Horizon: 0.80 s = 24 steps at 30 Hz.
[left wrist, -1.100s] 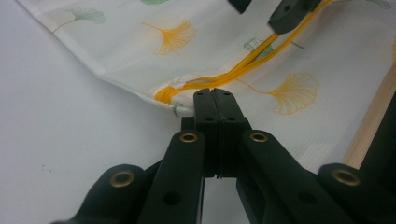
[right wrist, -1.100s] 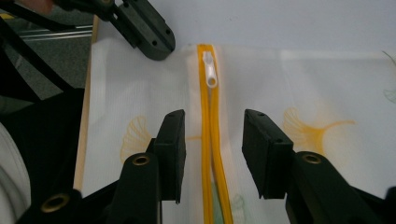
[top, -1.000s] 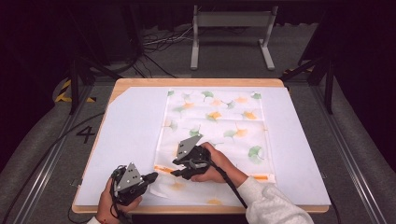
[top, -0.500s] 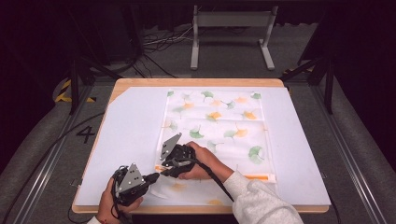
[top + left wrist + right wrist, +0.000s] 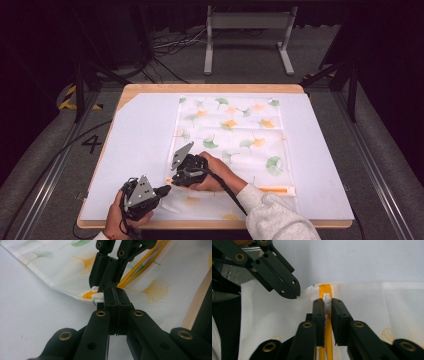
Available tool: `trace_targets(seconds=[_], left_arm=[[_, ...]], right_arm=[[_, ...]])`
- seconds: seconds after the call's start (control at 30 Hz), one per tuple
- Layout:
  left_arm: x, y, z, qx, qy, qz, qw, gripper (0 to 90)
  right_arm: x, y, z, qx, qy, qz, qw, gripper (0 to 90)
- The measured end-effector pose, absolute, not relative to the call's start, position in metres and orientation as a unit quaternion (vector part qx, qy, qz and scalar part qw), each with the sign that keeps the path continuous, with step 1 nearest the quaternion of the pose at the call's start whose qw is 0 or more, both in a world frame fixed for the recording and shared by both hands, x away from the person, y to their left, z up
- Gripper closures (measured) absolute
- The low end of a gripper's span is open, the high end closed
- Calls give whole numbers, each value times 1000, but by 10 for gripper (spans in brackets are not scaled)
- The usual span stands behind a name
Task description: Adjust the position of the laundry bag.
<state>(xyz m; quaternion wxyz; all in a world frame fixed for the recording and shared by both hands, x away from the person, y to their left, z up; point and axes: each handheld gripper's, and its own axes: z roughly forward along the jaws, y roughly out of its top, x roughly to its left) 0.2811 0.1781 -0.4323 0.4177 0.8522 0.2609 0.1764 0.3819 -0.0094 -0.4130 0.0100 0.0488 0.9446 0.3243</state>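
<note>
Left hand (image 5: 117, 212) sits low at the desk's near-left corner, wrapped round the left gripper (image 5: 164, 190), which points right and slightly away from the person. Right forearm, in a grey sleeve (image 5: 272, 215), enters from bottom right and runs diagonally up-left; right hand (image 5: 217, 172) rests on the cloth with the right gripper (image 5: 172, 181) aimed left — toward the left one, tips near each other.

Item under work: white woven cloth printed w/ green and orange ginkgo leaves (image 5: 235, 135), lying flat on the white-covered wooden desk (image 5: 140, 135). Long axis runs from the near edge to the far edge; its orange stripe (image 5: 272, 189) runs crosswise near the near end. Near-left corner lifted and rumpled.

Left gripper: jaws fully together in its own view, pinching the cloth's corner edge (image 5: 96, 296) at an orange mark.

Right gripper (image 5: 327, 302): jaws have just been closing, now nearly together w/ a raised fold of cloth on the orange stripe (image 5: 325, 290) squeezed between the pads. Left gripper's tip (image 5: 293, 293) sits just beside it, upper left in that view.
</note>
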Motion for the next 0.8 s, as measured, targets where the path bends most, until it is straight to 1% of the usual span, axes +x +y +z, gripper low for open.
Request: trace_targets(seconds=[0.03,0.13,0.17,0.2,0.43,0.8], left_arm=[[281,178,-432,853,260,176,416,892],[281,178,-432,853,261,176,417,892],[281,178,-432,853,261,176,417,892],[282,179,-433,852,260,175,418,892],[282,179,-433,851,263,175,419,891],[282,179,-432,849,264,171,424,891]], right_arm=[[382,-9,-414,53,944,324,13,741],[384,-9,-415,53,944,324,4,797],[384,-9,-415,53,944,324,4,797],[383,-9,-416,54,944,325,-2,827],[383,-9,-419,50,946,319,3,844],[374,-9,-421,45,950,306,36,847]])
